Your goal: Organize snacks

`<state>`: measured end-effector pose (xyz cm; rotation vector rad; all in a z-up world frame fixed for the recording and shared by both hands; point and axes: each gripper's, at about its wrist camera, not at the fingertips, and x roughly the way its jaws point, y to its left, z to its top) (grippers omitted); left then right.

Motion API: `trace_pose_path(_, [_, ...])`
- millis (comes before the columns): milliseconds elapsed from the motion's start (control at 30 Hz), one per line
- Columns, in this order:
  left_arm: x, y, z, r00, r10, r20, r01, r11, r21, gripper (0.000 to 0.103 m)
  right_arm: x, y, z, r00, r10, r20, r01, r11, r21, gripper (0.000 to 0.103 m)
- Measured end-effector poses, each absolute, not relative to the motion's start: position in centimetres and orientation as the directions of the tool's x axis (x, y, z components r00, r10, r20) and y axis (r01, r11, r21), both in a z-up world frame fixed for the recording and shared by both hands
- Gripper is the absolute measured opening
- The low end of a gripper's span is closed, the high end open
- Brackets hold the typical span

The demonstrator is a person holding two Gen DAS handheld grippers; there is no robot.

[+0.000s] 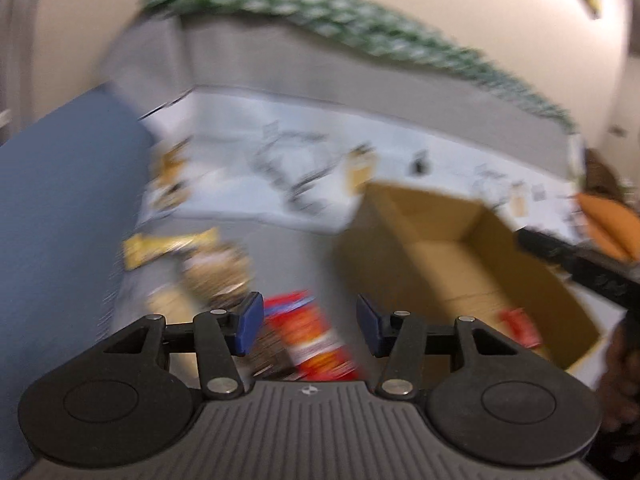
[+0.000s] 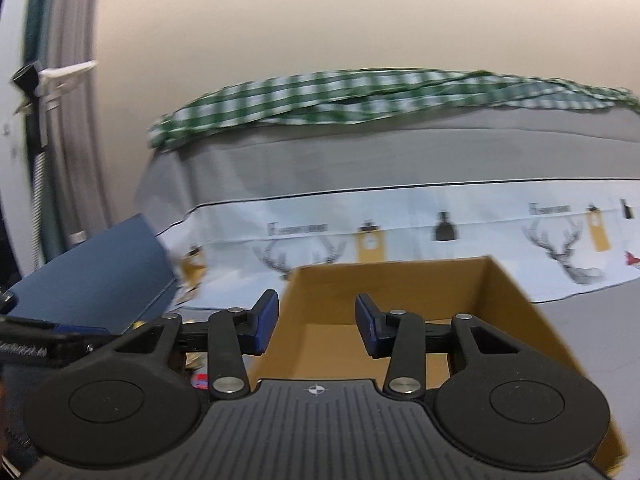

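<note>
The left gripper [image 1: 310, 324] has its jaws apart with nothing pressed between them; through the gap, below and beyond the pads, lies a red snack pack [image 1: 310, 338], blurred. Just left of these jaws sit more snacks: one brown-speckled pack [image 1: 216, 272], one pale pack [image 1: 166, 300] under it and one yellow bar [image 1: 168, 248] farther out. Blur makes a sure count of the pile impossible. To the right of the jaws stands one open cardboard box [image 1: 452, 256], holding one small red pack [image 1: 520, 326] near its front right corner. All rest on a grey surface that cannot be told for a bench or a bed. A blue cushion [image 1: 60, 208] fills the far left.

The right gripper [image 2: 316, 324] also has its jaws apart, holding nothing. They hang over the near edge of the same box [image 2: 400, 288], whose inside ahead of them looks bare. Left of these jaws part of the other gripper's black body [image 2: 28, 344] juts in. Beyond the box lies a white cloth [image 2: 460, 240] printed with antlered heads, two of them clear, and above it one green checked cloth [image 2: 360, 96].
</note>
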<state>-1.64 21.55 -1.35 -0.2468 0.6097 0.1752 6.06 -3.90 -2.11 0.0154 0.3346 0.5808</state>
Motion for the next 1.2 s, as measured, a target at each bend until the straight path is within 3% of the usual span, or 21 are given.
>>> trace_pose_path(233, [-2.7, 25.3, -4.9, 0.716, 0.213, -0.665, -0.392, 0.911, -0.13, 0.057, 3.4, 2.0, -4.9, 0.705, 0.632, -0.323, -0.651, 0.756, 0.058, 0.044])
trace_pose_path(467, [-1.2, 24.5, -6.8, 0.599, 0.35, -0.72, -0.432, 0.898, 0.077, 0.065, 0.4, 8.0, -8.4, 0.529, 0.746, -0.405, -0.817, 0.576, -0.008, 0.044])
trace_pose_path(667, [0.6, 24.0, -9.4, 0.474, 0.443, -0.761, -0.423, 0.873, 0.245, 0.063, 1.3, 11.4, -11.4, 0.457, 0.717, -0.526, -0.853, 0.522, -0.029, 0.044])
trace_pose_path(967, [0.9, 23.7, -10.3, 0.444, 0.482, -0.755, -0.402, 0.86, 0.313, 0.061, 3.4, 14.8, -15.7, 0.345, 0.668, -0.659, -0.882, 0.471, 0.016, 0.05])
trace_pose_path(1000, [1.0, 23.5, -10.5, 0.437, 0.491, -0.754, -0.398, 0.857, 0.327, 0.06, 3.1, 15.1, -15.6, 0.351, 0.67, -0.654, -0.889, 0.459, -0.008, 0.049])
trace_pose_path(1067, [1.2, 23.6, -11.0, 0.422, 0.499, -0.757, -0.399, 0.852, 0.34, 0.057, 2.7, 15.1, -15.6, 0.345, 0.676, -0.652, -0.902, 0.431, -0.03, 0.037])
trace_pose_path(1100, [1.4, 23.7, -11.1, 0.416, 0.512, -0.751, -0.412, 0.843, 0.346, 0.05, 2.4, 15.0, -15.6, 0.349, 0.673, -0.652, -0.905, 0.423, -0.049, 0.025])
trace_pose_path(1133, [1.5, 23.8, -11.2, 0.4, 0.535, -0.744, -0.425, 0.828, 0.367, 0.038, 2.1, 14.9, -15.6, 0.361, 0.668, -0.65, -0.906, 0.417, -0.074, 0.023])
trace_pose_path(1200, [1.6, 24.1, -11.4, 0.371, 0.56, -0.741, -0.446, 0.807, 0.386, 0.028, 2.0, 14.7, -15.4, 0.376, 0.661, -0.649, -0.903, 0.417, -0.098, 0.023])
